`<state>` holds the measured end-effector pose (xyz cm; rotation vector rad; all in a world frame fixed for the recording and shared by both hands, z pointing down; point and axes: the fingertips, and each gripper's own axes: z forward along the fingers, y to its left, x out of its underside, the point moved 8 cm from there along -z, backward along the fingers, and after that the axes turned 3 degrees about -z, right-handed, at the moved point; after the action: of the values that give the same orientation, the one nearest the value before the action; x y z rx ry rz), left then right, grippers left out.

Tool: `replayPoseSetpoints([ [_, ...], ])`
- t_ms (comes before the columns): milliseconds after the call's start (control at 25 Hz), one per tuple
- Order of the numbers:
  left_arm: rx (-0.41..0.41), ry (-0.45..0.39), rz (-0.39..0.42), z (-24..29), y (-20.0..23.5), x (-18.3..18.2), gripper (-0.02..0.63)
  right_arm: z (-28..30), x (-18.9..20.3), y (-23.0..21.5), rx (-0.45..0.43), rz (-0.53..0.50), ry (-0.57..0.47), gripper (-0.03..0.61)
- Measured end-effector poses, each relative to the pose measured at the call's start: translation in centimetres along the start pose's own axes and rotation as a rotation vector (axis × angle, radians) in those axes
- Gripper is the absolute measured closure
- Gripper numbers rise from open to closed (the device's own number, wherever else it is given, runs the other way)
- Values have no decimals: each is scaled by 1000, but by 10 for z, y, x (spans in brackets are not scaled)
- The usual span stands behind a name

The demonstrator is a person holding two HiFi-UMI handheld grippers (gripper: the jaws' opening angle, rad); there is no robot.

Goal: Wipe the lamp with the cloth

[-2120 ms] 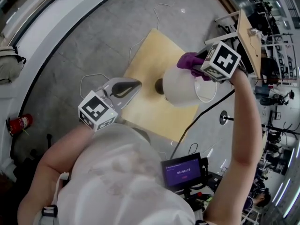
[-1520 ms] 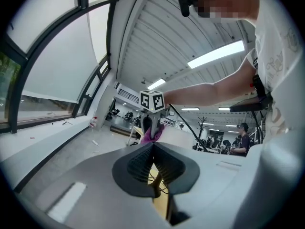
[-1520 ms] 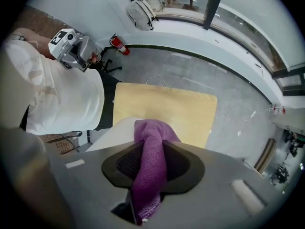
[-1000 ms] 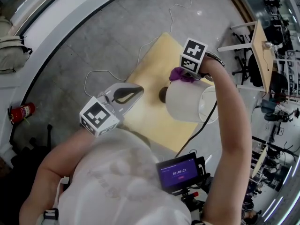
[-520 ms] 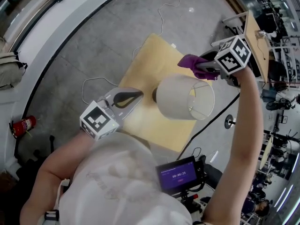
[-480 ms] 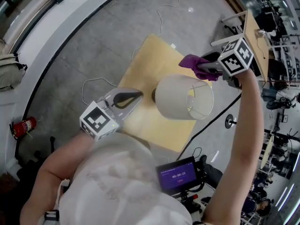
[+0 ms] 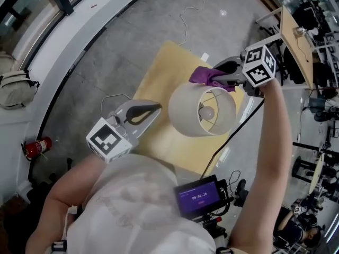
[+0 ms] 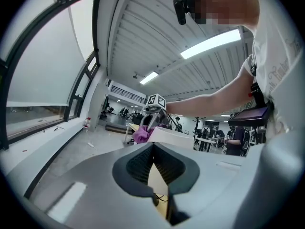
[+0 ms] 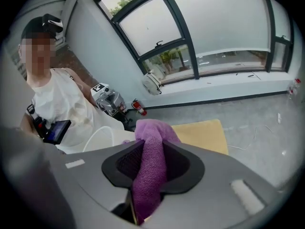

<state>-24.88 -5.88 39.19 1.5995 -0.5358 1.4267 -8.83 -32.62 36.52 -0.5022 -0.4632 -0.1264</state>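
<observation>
The lamp's white shade (image 7: 185,112) stands over the yellow table (image 7: 159,73), and its bulb (image 7: 205,111) shows through the open top. My right gripper (image 7: 225,79) is shut on the purple cloth (image 7: 204,76), which lies against the shade's far top rim. In the right gripper view the cloth (image 9: 151,166) fills the jaws of that gripper (image 9: 151,147), with the shade's rim (image 9: 102,137) just beyond. My left gripper (image 7: 153,109) hovers left of the shade, apart from it and holding nothing. In its own view the left gripper (image 8: 153,147) has tips that meet, and it faces the shade (image 8: 174,136).
A white cable (image 7: 185,15) runs over the grey floor behind the table. A black cable (image 7: 233,136) trails at the right. A red fire extinguisher (image 7: 37,147) and a bag (image 7: 16,86) lie at the left, and a wooden desk (image 7: 296,41) stands at the far right.
My right gripper rose with the cloth, swung out past the shade's rim and tipped downward; the cloth now rests on the far top rim. The left gripper drifted slightly.
</observation>
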Motion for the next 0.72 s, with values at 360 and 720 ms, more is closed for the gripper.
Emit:
replayPoseSetpoints([
  [360, -100, 57, 7, 11, -21, -10, 614, 41, 35, -44, -57, -4, -82, 459],
  [720, -187, 58, 34, 19, -33, -8, 614, 68, 80, -80, 67, 50, -108, 460],
])
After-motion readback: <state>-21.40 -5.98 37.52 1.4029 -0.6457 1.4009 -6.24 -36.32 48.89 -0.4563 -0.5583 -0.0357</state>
